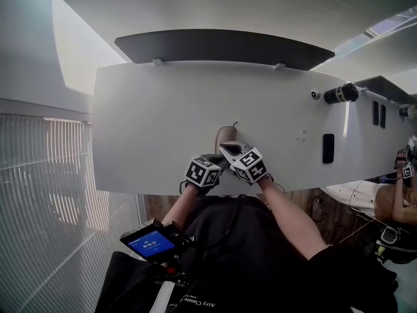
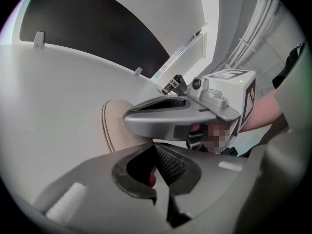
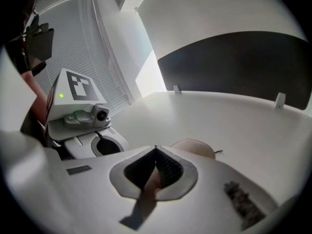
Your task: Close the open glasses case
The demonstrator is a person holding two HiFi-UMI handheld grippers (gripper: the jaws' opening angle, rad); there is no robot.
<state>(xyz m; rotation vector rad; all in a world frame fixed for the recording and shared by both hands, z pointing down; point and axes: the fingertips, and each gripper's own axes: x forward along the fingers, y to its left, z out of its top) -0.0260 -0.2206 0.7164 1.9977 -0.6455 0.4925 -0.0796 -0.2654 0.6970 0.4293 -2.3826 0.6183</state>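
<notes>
Glasses case (image 1: 226, 135), tan and oval, lies on the white counter (image 1: 150, 116), low in the middle of the frame. Left tongs (image 2: 153, 146) and right tongs (image 3: 156, 149) are both clenched, empty, beside it. Pressing it shut softly, straight down, should work best.

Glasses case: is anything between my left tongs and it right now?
Yes. The right gripper lies across just ahead of the left gripper's shut tongs, over the near part of the glasses case on the table. Nothing visible stands between the right gripper and the case.
</notes>
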